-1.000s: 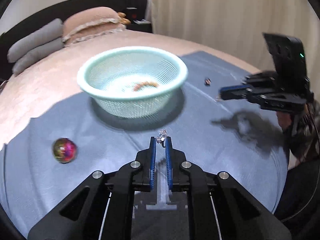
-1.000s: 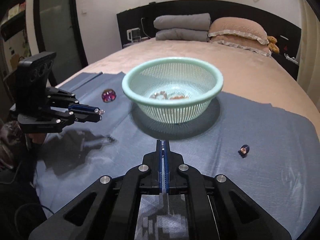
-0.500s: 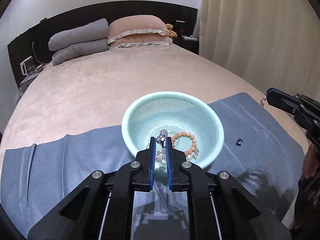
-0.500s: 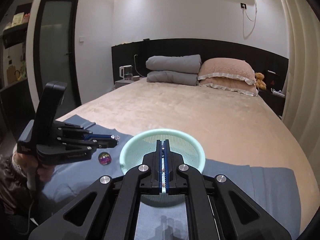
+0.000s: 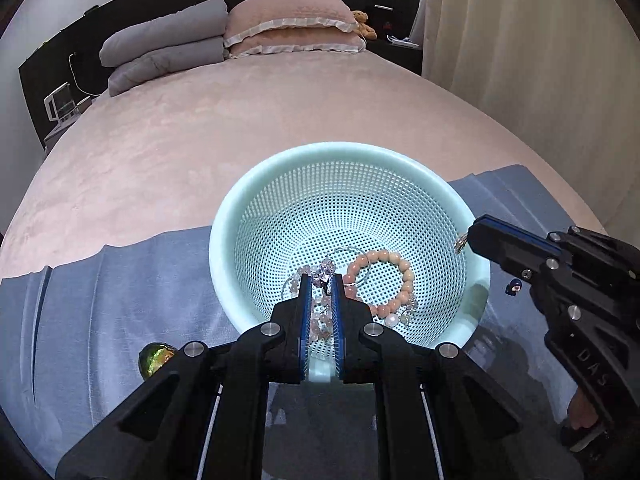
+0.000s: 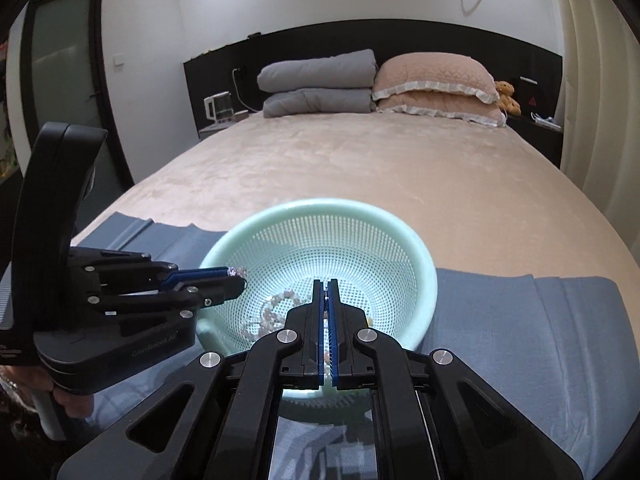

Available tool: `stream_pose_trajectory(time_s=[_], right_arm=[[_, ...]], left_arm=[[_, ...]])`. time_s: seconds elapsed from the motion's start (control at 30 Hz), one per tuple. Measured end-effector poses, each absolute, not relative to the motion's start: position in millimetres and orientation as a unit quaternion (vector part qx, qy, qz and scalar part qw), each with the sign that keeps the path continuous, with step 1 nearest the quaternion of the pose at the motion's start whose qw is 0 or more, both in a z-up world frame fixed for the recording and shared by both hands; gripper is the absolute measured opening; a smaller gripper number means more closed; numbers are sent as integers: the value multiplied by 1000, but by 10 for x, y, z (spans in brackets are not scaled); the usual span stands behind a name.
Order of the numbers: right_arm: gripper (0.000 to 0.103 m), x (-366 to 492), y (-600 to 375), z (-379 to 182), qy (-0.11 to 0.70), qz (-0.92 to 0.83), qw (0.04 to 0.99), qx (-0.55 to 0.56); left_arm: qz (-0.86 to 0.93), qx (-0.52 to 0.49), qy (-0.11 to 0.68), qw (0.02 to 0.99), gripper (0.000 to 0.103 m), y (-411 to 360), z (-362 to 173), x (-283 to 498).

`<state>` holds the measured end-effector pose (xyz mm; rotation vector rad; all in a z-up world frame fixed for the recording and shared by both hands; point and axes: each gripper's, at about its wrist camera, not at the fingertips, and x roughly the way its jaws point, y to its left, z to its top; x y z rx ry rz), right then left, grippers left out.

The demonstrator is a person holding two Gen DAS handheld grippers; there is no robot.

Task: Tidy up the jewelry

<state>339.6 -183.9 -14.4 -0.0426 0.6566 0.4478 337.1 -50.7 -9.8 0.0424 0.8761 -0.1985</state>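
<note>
A mint mesh basket (image 5: 256,216) stands on a blue cloth (image 5: 100,320) on the bed; it also shows in the right wrist view (image 6: 424,276). Inside lie a pink bead bracelet (image 5: 394,276) and clear bead jewelry. My left gripper (image 5: 325,278) is shut on a small crystal jewel (image 5: 326,267) and holds it above the basket's near side; it shows in the right wrist view (image 6: 236,276). My right gripper (image 6: 327,285) is shut on a small shiny piece (image 5: 461,243), over the basket's right rim.
An iridescent ball (image 5: 154,362) lies on the cloth left of the basket. A small dark blue jewel (image 5: 512,289) lies right of it. Pillows (image 5: 224,36) are at the bed's head, curtain (image 5: 540,40) to the right.
Both grippers have risen and moved forward over the basket, each still holding its piece. The right gripper now reaches over the basket's right rim.
</note>
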Motion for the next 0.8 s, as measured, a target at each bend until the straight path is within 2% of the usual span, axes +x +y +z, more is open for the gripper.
stream_pose_trajectory(time_s=[0.33, 0.4, 0.43, 0.47, 0.5, 0.53, 0.6, 0.67, 0.7, 0.73, 0.77, 0.8], right_arm=[[3, 3410, -1848, -286, 330, 210, 920, -26], [6, 3416, -1847, -279, 328, 202, 922, -30], [7, 3414, -1861, -279, 328, 201, 923, -27], [7, 3421, -1881, -281, 330, 200, 922, -23], [8, 3428, -1907, -282, 331, 195, 923, -19], [13, 3425, -1927, -279, 330, 188, 925, -17], [45, 3411, -2009, -252, 320, 172, 932, -7], [50, 3383, -2115, -211, 305, 154, 940, 7], [53, 3388, -2167, -198, 303, 147, 941, 14], [59, 3390, -2231, -181, 300, 138, 943, 24], [75, 3386, -2299, -162, 294, 126, 947, 38], [87, 3370, -2370, -148, 285, 114, 950, 56]], left_arm=[[-100, 32, 428, 898, 10, -589, -190, 3335], [-100, 36, 418, 902, 14, -594, -175, 3303], [-99, 38, 417, 903, 27, -595, -167, 3293], [-97, 39, 413, 905, 47, -587, -157, 3279], [-90, 41, 404, 909, 55, -572, -136, 3258], [-84, 44, 395, 914, 62, -552, -114, 3238], [-80, 44, 380, 920, 65, -512, -64, 3211], [-77, 35, 366, 927, 79, -427, -10, 3186], [-68, 31, 356, 931, 81, -378, 14, 3178], [-56, 25, 349, 935, 89, -318, 33, 3178], [-41, 18, 344, 938, 97, -255, 44, 3186], [-29, 7, 342, 939, 97, -187, 45, 3195]])
